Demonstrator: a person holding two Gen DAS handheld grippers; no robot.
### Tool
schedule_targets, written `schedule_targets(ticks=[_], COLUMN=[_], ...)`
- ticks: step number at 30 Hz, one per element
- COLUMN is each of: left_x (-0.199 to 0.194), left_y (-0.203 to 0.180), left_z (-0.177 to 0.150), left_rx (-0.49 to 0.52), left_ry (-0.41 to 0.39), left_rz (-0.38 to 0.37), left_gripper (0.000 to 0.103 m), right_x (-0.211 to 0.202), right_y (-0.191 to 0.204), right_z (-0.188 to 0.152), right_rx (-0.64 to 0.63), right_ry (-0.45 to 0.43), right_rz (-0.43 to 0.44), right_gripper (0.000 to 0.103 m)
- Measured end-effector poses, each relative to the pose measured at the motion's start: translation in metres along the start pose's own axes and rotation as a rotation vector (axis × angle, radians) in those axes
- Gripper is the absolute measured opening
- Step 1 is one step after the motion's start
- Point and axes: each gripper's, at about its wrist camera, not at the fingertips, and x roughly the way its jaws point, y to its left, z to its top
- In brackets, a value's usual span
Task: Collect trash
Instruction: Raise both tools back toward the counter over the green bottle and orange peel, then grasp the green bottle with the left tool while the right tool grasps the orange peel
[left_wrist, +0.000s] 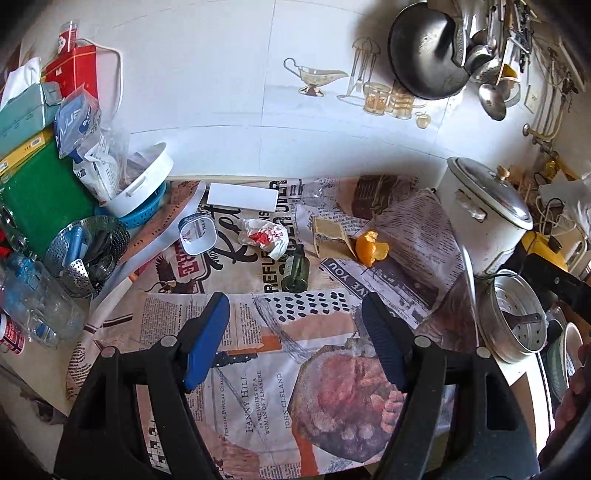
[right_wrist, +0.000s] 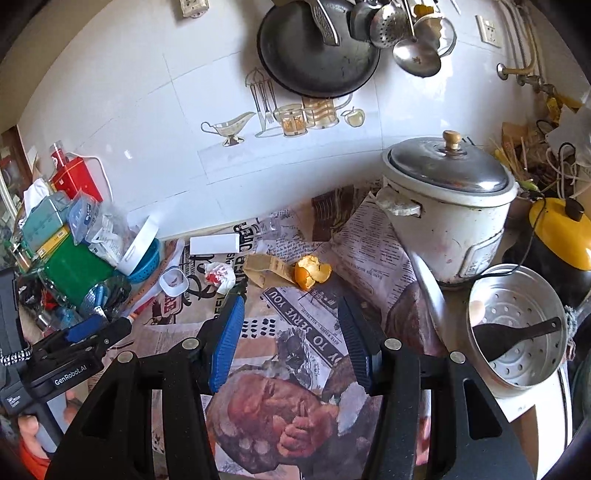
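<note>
Left tongs (left_wrist: 293, 325) and right tongs (right_wrist: 291, 328) held released, empty, above tabletop (left_wrist: 258, 369); orange peel (left_wrist: 371, 251), crumpled wrapper (left_wrist: 264, 236) seen toward tabletop's rear edge

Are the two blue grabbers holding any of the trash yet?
No. The left gripper and the right gripper are both open with nothing between their fingers, only the newspaper-covered table below.
</note>
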Motion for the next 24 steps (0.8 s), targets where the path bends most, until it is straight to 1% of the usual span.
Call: schedule_targets(ticks=[3,5,7,9,13,16,19,21,24], left_x=[0.027,0.047,0.068,0.089,0.129,0.154,0.173,0.184,0.199], left_y=[-0.003,-0.007,-0.009,-0.01,-0.01,-0.009,-0.007,-0.005,-0.003], left_z=[0.008,0.013,0.016,0.017,0.015,0.011,0.01,0.009,0.009], left_rx=[-0.05,-0.066,-0.071,-0.084,-0.121,-0.13,-0.138,-0.144,-0.144], left_ry=[0.037,0.06,0.077,0.096,0.147,0.183,0.205,0.215,0.229], left_rz=[0.02,0.029,0.06,0.084,0.103,0.124,0.138,0.14,0.146], left_gripper=[0.073,0.073,0.073,0.073,0.073,0.073,0.073,0.073,0.073], right_x=[0.035,0.062,0.09,0.119,0.18,0.22,0.25,0.267,0.286], right_y=[-0.011,-0.018,-0.027,-0.036,-0.05,-0.054,-0.048,-0.042,-0.044], right_z=[0.015,0.023,0.028,0.032,0.034,0.034,0.03,0.026,0.022], right_rx=[-0.017,-0.024,-0.028,-0.031,-0.018,0.006,0.005,-0.003,0.011], right_ry=[0.064,0.108,0.144,0.183,0.263,0.314,0.358,0.37,0.382], right_rz=[0.044,0.066,0.08,0.088,0.108,0.142,0.172,0.17,0.158], right_gripper=[0.049,0.049,0.049,0.049,0.049,0.049,0.049,0.049,0.049])
